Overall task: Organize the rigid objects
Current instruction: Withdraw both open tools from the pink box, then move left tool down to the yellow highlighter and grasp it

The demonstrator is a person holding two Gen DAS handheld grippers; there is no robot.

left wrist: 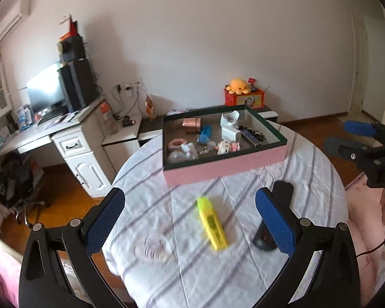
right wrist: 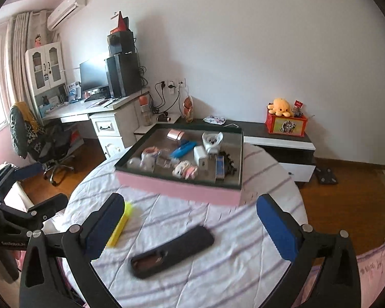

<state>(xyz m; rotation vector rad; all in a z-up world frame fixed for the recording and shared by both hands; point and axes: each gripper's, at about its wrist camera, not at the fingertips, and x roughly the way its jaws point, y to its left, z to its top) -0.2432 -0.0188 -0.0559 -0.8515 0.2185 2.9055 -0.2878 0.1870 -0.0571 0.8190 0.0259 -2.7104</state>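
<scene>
A yellow highlighter (left wrist: 212, 224) lies on the striped tablecloth, between the fingers of my open left gripper (left wrist: 190, 220), which hovers over it. A black case (right wrist: 172, 251) lies below my open right gripper (right wrist: 190, 224); it also shows in the left wrist view (left wrist: 282, 195), partly behind the right finger. The highlighter shows in the right wrist view (right wrist: 120, 224) beside the left finger. The pink box (left wrist: 225, 166) with a dark rim stands further back and holds several small objects; it also shows in the right wrist view (right wrist: 182, 188).
The round table (left wrist: 243, 269) has a striped cloth and drops off at its edges. A clear ring-like item (left wrist: 154, 250) lies left of the highlighter. The right gripper shows at the left view's right edge (left wrist: 367, 138). A desk (right wrist: 102, 107) and low cabinet (right wrist: 282, 138) stand behind.
</scene>
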